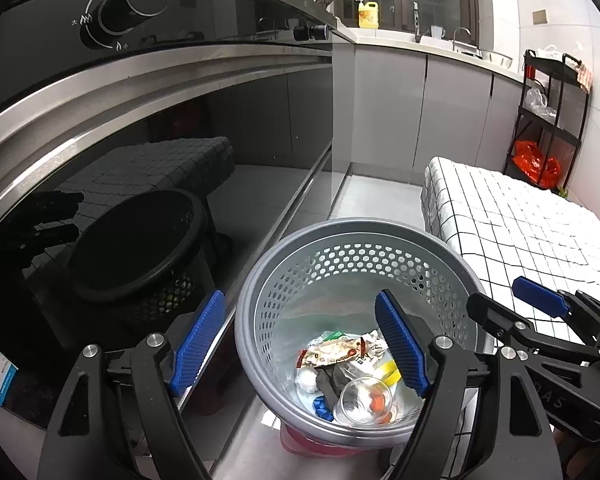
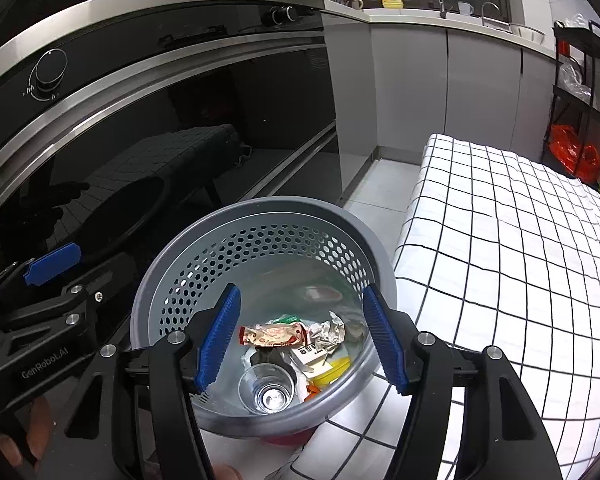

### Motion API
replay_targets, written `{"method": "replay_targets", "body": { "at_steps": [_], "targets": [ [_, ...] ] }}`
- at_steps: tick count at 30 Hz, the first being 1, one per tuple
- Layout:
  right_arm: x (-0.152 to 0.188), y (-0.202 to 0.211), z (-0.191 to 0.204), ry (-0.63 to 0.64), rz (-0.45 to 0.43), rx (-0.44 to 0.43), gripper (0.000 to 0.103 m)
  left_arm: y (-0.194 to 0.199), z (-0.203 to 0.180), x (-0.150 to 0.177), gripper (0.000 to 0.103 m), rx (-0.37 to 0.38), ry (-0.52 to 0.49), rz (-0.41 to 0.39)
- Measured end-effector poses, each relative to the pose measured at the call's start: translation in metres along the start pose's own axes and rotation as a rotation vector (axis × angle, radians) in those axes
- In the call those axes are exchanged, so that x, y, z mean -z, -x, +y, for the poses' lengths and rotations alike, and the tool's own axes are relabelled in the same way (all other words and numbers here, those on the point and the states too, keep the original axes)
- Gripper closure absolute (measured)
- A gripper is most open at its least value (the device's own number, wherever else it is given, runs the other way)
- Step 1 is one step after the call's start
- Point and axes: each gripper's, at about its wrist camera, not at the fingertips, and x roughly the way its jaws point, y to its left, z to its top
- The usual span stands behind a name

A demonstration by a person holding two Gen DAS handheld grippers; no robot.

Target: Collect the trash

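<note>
From the left wrist: left gripper (image 1: 300, 344) spread wide with nothing clamped, hanging over the grey perforated bin (image 1: 256, 300) at six o'clock, clear cup (image 1: 365, 400) and snack wrapper (image 1: 332, 354) lying in its bottom, right gripper (image 1: 508, 300) parted at four o'clock. From the right wrist: right gripper (image 2: 300, 340) agape and empty above the bin (image 2: 380, 264), checked cloth (image 2: 500, 240) at three o'clock, left gripper (image 2: 60, 272) at nine.
</note>
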Motion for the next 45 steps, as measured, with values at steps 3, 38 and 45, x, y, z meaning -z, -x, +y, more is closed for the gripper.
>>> {"method": "replay_targets", "body": {
  "at_steps": [3, 38, 45],
  "targets": [
    [0.001, 0.003, 0.0, -0.002, -0.005, 0.014, 0.04, 0.002, 0.0, 0.0, 0.022, -0.005, 0.0, -0.009],
    [0.007, 0.021, 0.0, -0.024, -0.043, 0.053, 0.03, 0.011, 0.001, -0.001, 0.006, -0.056, 0.001, -0.057],
    [0.007, 0.02, 0.0, -0.019, -0.039, 0.049, 0.03, 0.011, 0.002, -0.001, 0.006, -0.047, 0.01, -0.056]
  ]
}}
